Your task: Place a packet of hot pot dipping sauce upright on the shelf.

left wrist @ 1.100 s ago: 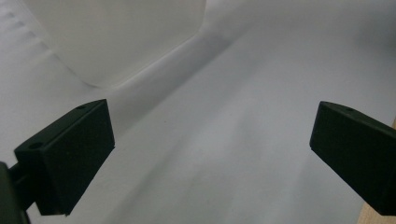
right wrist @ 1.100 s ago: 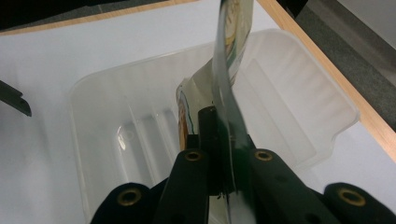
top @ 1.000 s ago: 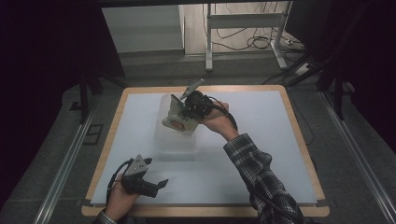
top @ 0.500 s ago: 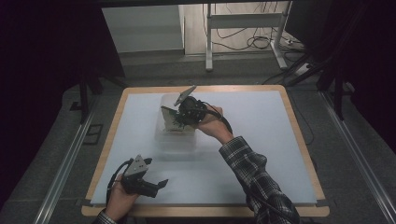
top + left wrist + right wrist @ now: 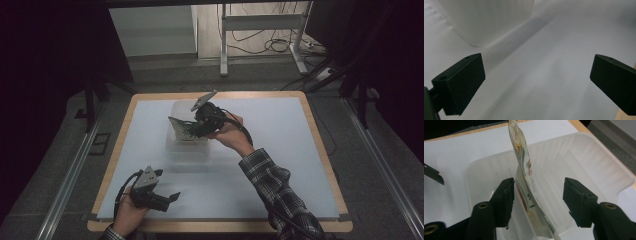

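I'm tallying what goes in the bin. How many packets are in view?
1. A packet stands on edge inside the clear plastic bin, between the open jaws of the right tool. More could be hidden under the hand.

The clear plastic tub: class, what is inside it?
Inside the clear plastic tub a printed pouch stands on edge between the open jaws of the right gripper. The pouch and jaws hide part of the tub's floor.

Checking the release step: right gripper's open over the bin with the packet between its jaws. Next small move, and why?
Probably lift the right gripper straight back out. Its jaws stand apart, no longer pinching the packet, which stands on edge inside the clear plastic bin, so only a clean retreat seems left.
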`<action>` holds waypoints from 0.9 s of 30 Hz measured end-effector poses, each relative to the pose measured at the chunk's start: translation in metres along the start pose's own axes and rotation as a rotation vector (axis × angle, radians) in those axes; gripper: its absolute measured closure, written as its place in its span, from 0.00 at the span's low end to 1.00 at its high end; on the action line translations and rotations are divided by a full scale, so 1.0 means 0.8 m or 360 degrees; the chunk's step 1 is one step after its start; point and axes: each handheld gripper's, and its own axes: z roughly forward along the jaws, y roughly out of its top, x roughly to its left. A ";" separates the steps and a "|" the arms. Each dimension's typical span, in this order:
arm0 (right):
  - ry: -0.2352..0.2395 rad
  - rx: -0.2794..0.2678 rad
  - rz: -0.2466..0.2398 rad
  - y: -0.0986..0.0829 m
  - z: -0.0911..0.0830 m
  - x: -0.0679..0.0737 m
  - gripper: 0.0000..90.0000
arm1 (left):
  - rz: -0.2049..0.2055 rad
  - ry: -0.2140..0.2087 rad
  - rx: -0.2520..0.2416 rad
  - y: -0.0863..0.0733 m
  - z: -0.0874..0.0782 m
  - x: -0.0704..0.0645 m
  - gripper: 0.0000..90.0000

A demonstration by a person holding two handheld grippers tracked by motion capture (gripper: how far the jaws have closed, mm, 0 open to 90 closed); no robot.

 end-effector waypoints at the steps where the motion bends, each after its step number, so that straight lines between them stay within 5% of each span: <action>1: -0.0002 0.0000 0.0011 -0.001 0.000 0.000 0.43 | 0.0000 -0.0001 -0.0001 0.000 0.000 0.000 0.00; 16: -0.0039 -0.0036 0.0006 -0.009 -0.009 0.003 0.25 | 0.0001 0.0000 0.0003 0.000 0.000 0.000 0.00; 27: -0.0060 -0.0067 0.0011 -0.012 -0.019 0.007 0.21 | 0.0001 0.0001 0.0007 0.000 0.001 0.000 0.00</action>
